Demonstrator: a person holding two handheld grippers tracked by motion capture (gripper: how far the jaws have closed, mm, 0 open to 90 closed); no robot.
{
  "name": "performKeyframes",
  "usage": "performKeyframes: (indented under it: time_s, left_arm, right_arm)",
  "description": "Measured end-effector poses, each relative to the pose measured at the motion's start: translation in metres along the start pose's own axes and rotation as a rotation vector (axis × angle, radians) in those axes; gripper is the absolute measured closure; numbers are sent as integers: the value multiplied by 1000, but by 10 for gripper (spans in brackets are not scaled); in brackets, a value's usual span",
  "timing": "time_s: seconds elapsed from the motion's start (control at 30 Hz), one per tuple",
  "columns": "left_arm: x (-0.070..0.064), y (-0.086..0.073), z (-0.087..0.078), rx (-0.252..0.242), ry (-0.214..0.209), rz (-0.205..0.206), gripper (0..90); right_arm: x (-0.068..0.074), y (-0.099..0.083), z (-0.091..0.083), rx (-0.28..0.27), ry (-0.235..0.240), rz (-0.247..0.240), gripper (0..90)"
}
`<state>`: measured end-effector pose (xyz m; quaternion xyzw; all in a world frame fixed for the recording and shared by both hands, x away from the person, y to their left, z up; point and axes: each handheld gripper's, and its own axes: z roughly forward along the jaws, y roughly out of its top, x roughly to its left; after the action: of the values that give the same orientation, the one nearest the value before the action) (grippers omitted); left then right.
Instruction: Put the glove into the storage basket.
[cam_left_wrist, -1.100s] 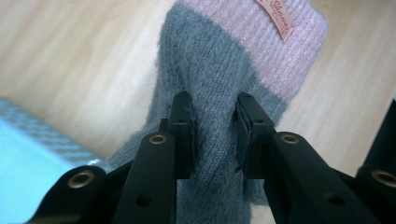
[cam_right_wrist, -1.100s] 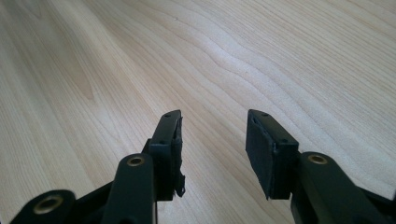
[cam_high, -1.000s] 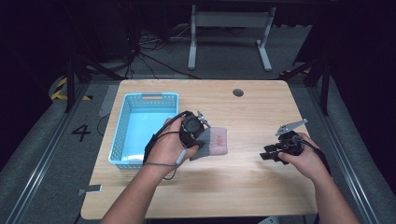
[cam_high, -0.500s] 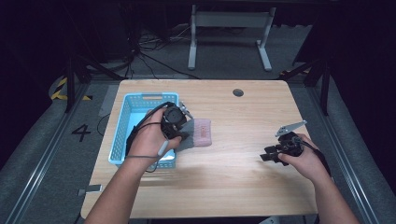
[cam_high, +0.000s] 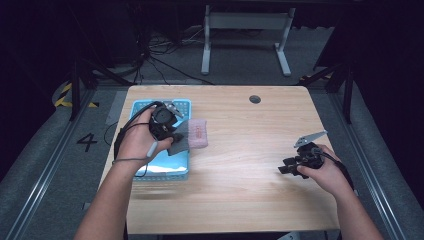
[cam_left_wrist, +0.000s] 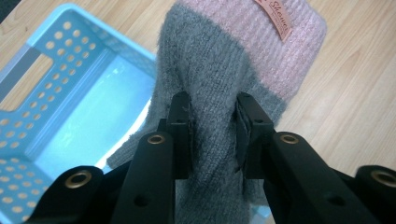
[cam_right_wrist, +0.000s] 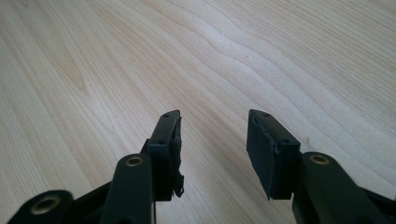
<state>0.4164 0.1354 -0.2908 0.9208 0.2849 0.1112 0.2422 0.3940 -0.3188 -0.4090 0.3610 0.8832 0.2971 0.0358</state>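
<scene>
A knitted grey sock with a pink cuff (cam_left_wrist: 243, 56) hangs from my left gripper (cam_left_wrist: 212, 121), whose jaws are shut on its grey part. In the high view the sock (cam_high: 192, 135) is at the right edge of the light blue basket (cam_high: 150, 167), its pink cuff over the wooden table, and the left gripper (cam_high: 167, 127) is held over the basket. My right gripper (cam_high: 287, 167) rests low at the table's right side, jaws open with nothing between them; in the right gripper view (cam_right_wrist: 212, 135) bare wood lies under them.
The perforated blue basket (cam_left_wrist: 42, 93) lies at the table's left edge with a shiny bare bottom. A dark round grommet (cam_high: 255, 99) sits near the table's far edge. Black cable trails from the left hand. The wooden table (cam_high: 250, 190) spreads between the hands.
My left gripper has carried the sock leftwards from the table's middle-left to the basket's right edge. The right gripper has stayed where it was.
</scene>
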Motion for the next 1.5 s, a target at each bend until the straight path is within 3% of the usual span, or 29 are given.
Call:
performKeyframes:
  time_s: [0.33,0.47,0.6,0.8,0.93,1.5]
  left_arm:
    - [29,-20,3,29,18,-42,711]
    - [42,-27,10,36,-16,-24,711]
    - [50,-31,17,78,-21,-13,711]
    - [57,-32,26,106,-11,-8,710]
    - [61,-38,36,134,7,-28,709]
    - [72,-56,81,206,-32,-54,701]
  right_arm:
    - [3,2,6,21,1,-9,558]
    - [4,3,4,10,0,-15,556]
    - [4,2,3,6,1,-18,556]
    - [7,2,4,11,3,-20,552]
    - [7,2,3,8,0,-24,550]
    - [11,4,6,15,-1,-33,539]
